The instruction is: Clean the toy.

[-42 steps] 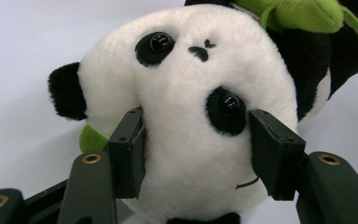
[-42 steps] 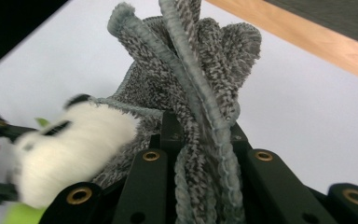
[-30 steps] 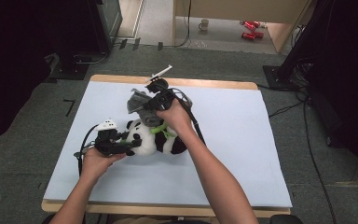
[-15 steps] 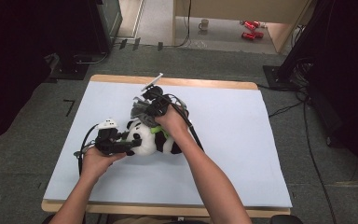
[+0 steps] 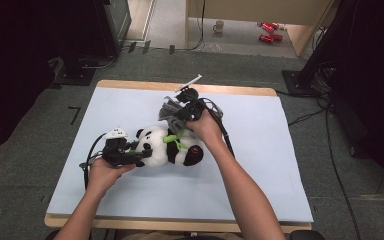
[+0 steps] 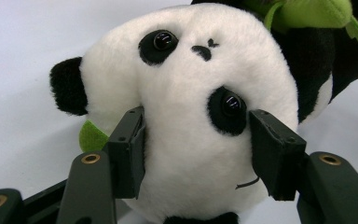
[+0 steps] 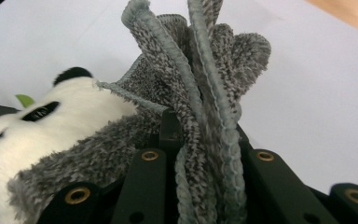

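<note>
1. Fingers of the left gripper (image 5: 139, 156) clamp the panda toy's (image 5: 167, 147) head in the high view; the toy lies near the middle of the table (image 5: 280, 165), and the right gripper (image 5: 172, 119), at its one o'clock, pinches a grey cloth (image 5: 168, 111).
2. Left gripper view: black pads (image 6: 129, 149) press both cheeks of the panda's white face (image 6: 191, 116).
3. Right gripper view: jaws are closed tight on the bunched cloth (image 7: 205, 93), which drapes onto the panda's head (image 7: 42, 126) at nine o'clock.

Two black jaws of the right gripper (image 7: 200, 154) pinched a bunched grey fluffy microfibre cloth (image 7: 205, 70), its folds fanning upward. The cloth's lower edge draped over a white-and-black plush panda (image 7: 46, 126) lying on the pale blue counter (image 7: 317, 93).
</note>
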